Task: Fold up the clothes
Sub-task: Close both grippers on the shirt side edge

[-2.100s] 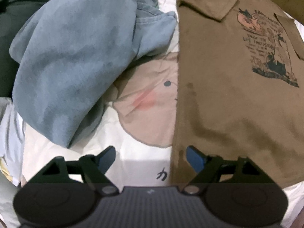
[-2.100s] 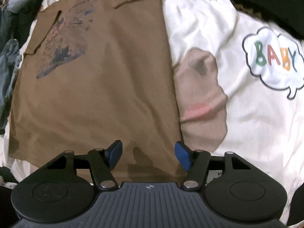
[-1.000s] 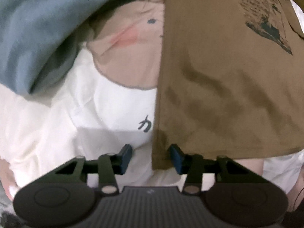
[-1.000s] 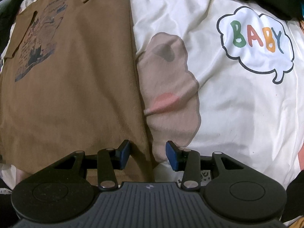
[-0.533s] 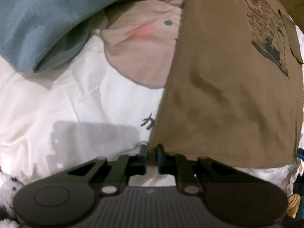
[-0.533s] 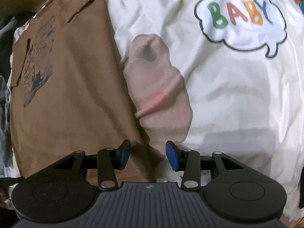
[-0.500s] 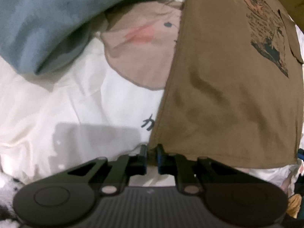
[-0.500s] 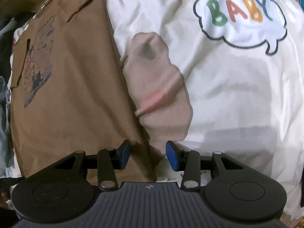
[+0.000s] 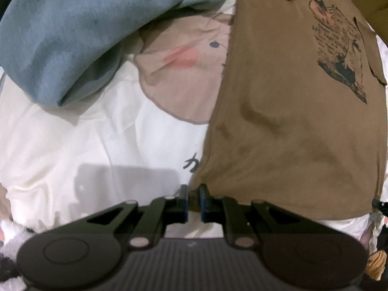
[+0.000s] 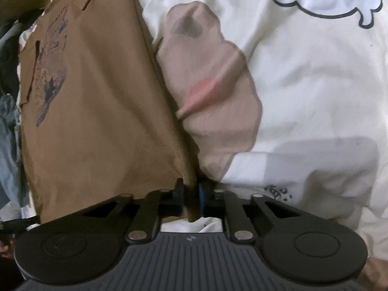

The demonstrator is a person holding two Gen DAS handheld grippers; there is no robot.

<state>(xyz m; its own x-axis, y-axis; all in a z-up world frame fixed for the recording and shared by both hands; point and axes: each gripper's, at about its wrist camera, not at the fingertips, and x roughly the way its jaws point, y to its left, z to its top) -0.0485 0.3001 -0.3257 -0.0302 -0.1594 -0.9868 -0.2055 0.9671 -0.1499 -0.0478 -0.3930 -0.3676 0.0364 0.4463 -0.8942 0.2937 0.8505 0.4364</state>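
The left tongs [image 9: 193, 202] pinch one bottom corner of the brown T-shirt [image 9: 291, 111]. The right tongs [image 10: 191, 201] are closing on the opposite bottom corner, cloth already caught between the pads. From both tongs the shirt runs away flat over a white printed bedsheet [image 10: 315, 92], graphic side up. Beyond the left tongs, off to the left, lies a heap of blue fabric [image 9: 80, 29], probably a sweatshirt.

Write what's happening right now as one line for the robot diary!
step: grab hem | left gripper: shut on shirt corner | right gripper: closing on the other corner | shirt: flat on quilt | blue garment: beside
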